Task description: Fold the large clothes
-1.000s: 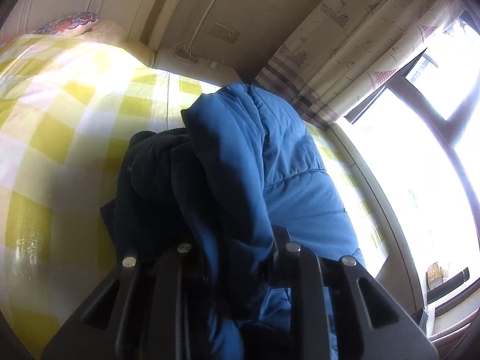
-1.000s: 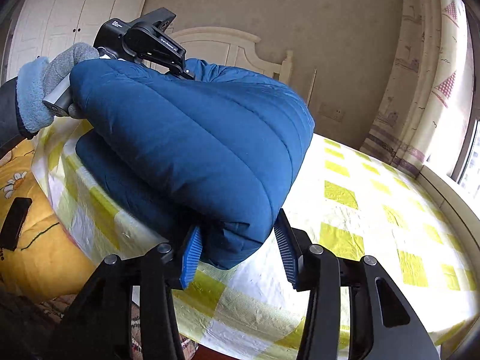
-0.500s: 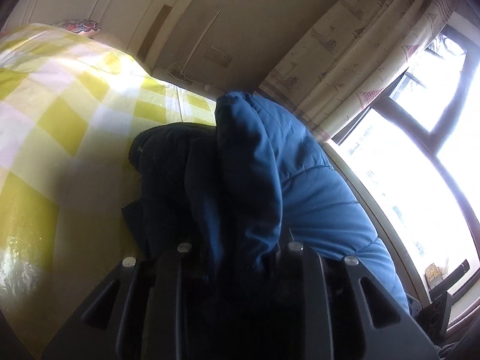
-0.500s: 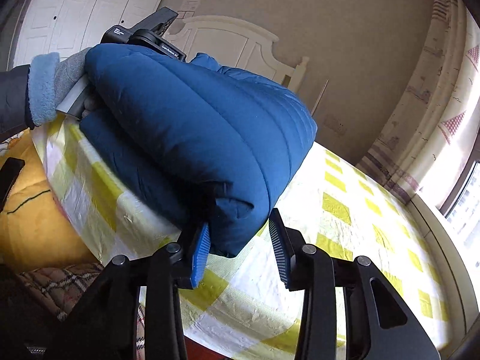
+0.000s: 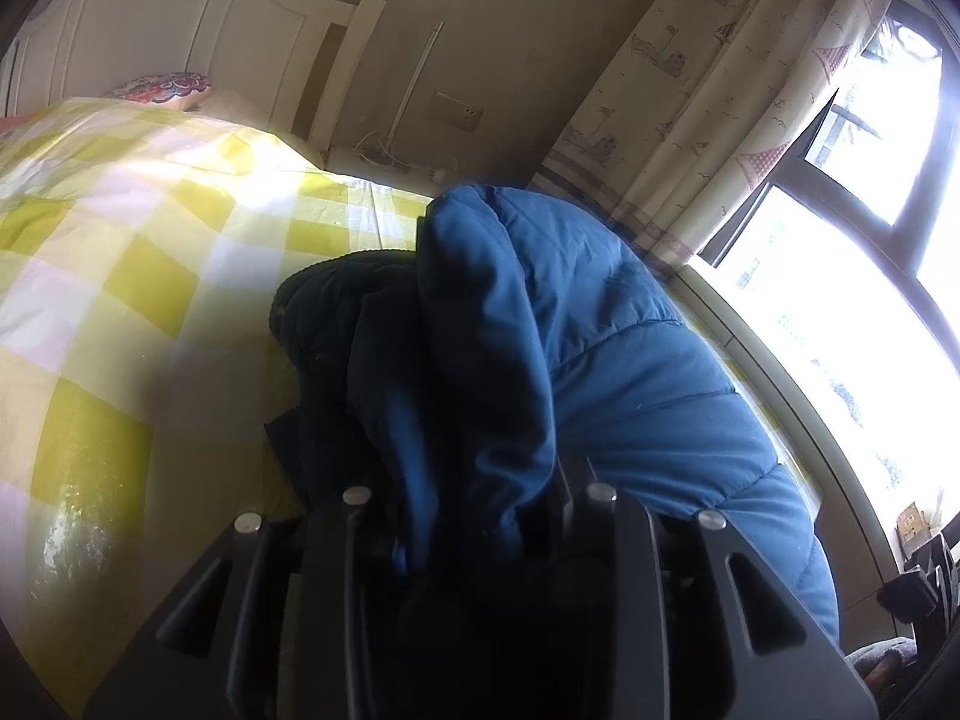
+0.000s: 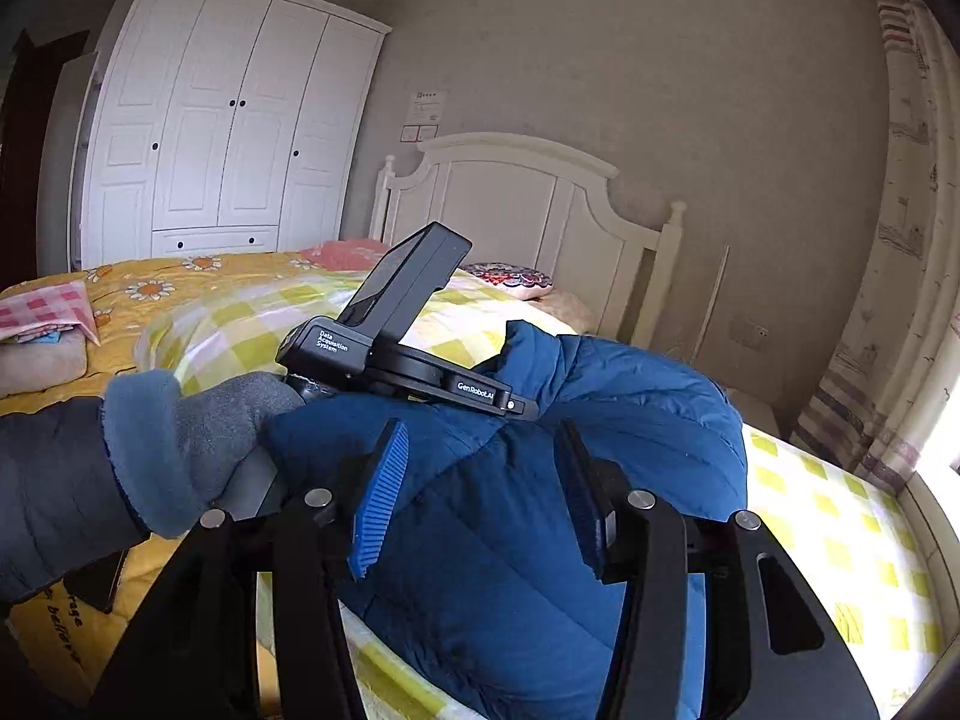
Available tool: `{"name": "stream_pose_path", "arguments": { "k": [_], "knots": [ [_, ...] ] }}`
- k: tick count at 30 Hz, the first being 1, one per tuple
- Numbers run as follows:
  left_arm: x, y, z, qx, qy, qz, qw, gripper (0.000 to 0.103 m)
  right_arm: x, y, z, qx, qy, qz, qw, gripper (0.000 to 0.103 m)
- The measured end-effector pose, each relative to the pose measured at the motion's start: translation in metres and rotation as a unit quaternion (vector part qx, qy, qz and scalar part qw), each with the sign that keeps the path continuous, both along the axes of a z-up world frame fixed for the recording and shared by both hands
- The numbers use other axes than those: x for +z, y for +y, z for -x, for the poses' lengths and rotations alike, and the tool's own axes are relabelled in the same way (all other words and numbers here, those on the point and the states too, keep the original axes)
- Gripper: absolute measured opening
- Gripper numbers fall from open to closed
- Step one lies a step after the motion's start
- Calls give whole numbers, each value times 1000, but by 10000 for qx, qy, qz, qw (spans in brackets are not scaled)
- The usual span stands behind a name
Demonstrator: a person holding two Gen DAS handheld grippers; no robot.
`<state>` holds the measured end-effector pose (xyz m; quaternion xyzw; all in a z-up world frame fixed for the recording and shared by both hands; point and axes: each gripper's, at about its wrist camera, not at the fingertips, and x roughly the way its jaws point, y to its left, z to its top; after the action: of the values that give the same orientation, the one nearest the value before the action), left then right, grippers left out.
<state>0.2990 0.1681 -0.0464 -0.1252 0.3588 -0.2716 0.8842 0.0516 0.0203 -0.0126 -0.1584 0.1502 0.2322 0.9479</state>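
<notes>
The jacket (image 6: 510, 516) is a blue quilted one, bunched into a thick mound on the checked quilt (image 6: 840, 546) of the bed. In your left wrist view its darker lining (image 5: 336, 324) bulges out to the left of the blue shell (image 5: 600, 360).

Your left gripper (image 5: 474, 516) is pinching a fold of the jacket: the cloth runs straight down between the fingers and fills the gap. From the right wrist camera you see that same gripper (image 6: 480, 393) lying on top of the mound, with your gloved left hand (image 6: 228, 420) behind it on the handle.

Your right gripper (image 6: 480, 498) is spread, its blue ribbed pads (image 6: 381, 498) standing either side of the jacket's near edge. The jacket lies between the fingers, but you cannot tell whether the pads touch it.

Beyond the jacket stand the white headboard (image 6: 540, 192) and a patterned pillow (image 6: 510, 279). A wardrobe (image 6: 222, 120) is at the far left, the curtain (image 5: 720, 90) and window (image 5: 870, 300) on the other side.
</notes>
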Motion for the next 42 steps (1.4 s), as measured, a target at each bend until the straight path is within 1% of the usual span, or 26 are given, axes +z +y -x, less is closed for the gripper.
{"name": "stream_pose_path", "arguments": {
  "k": [1,2,3,4,5,7,10,12,14,16,18,20,21,22,23,25,28,29,32,34,36,37,38,40,41,42],
  "knots": [
    [3,2,-1,13,37,-31,10000,40,-11,15,-7,85,121,287,9995,48],
    [6,6,-2,53,85,-47,9999,48,-31,31,-14,131,269,807,9963,48],
    [10,13,-4,131,163,-48,9998,53,-54,44,-15,84,119,1366,9905,48],
    [16,21,-6,246,260,5,9994,59,-72,50,-10,73,-254,1694,9852,48],
    [24,31,-6,457,302,29,9985,60,-83,53,-6,54,-504,1800,9824,48],
    [49,45,-2,862,82,-27,9962,60,-85,56,-7,-16,-522,1812,9821,48],
    [94,41,8,835,-401,84,9957,60,-82,61,-12,-10,-416,1896,9810,48],
    [119,18,9,746,-697,-81,9947,68,-83,62,-13,-33,-466,1880,9811,48],
    [128,-8,3,743,-872,-438,9924,80,-83,63,-13,-66,-495,1865,9812,48],
    [117,-31,-16,760,-676,-742,9920,81,-84,62,-12,-83,-503,1890,9807,48],
    [90,-45,-34,744,-349,-929,9923,80,-86,61,-13,-81,-511,1895,9805,48],
    [44,-53,-53,977,-14,-1510,9837,83,-86,60,-7,-80,-537,1887,9805,48],
    [23,-50,-61,943,228,-1392,9855,84,-87,61,-6,-56,-526,1883,9807,48],
    [16,-41,-66,945,386,-1157,9880,84,-89,62,-5,-17,-515,1918,9801,48],
    [13,-34,-69,932,515,-1044,9888,84,-91,63,-4,1,-545,1970,9789,48],
    [11,-39,-71,836,537,-1316,9863,84,-90,62,-3,40,-570,1913,9799,48],
    [11,-46,-71,830,480,-1582,9827,84,-67,50,-5,234,-83,1360,9904,48],
    [10,-45,-71,840,475,-1579,9827,84,-57,44,0,269,-76,1152,9930,48],
    [11,-45,-68,887,401,-1602,9823,84,-40,36,21,207,-519,922,9942,48],
    [12,-47,-65,937,319,-1698,9805,85,-45,34,22,143,-548,956,9938,48],
    [14,-49,-61,1021,196,-1813,9779,86,-71,37,1,134,158,1290,9914,49],
    [14,-50,-59,1043,171,-1815,9777,86,-75,36,4,225,-7,1302,9912,49],
    [15,-49,-58,1058,147,-1818,9775,86,-72,36,4,267,97,1362,9903,49],
    [15,-48,-58,1091,124,-1823,9771,86,-51,30,2,657,607,1199,9887,49],
    [15,-46,-58,1084,142,-1779,9779,86,-35,19,0,934,817,908,9881,49],
    [15,-45,-58,1081,154,-1736,9787,87,-19,6,-3,999,830,585,9898,49]
  ]
}}
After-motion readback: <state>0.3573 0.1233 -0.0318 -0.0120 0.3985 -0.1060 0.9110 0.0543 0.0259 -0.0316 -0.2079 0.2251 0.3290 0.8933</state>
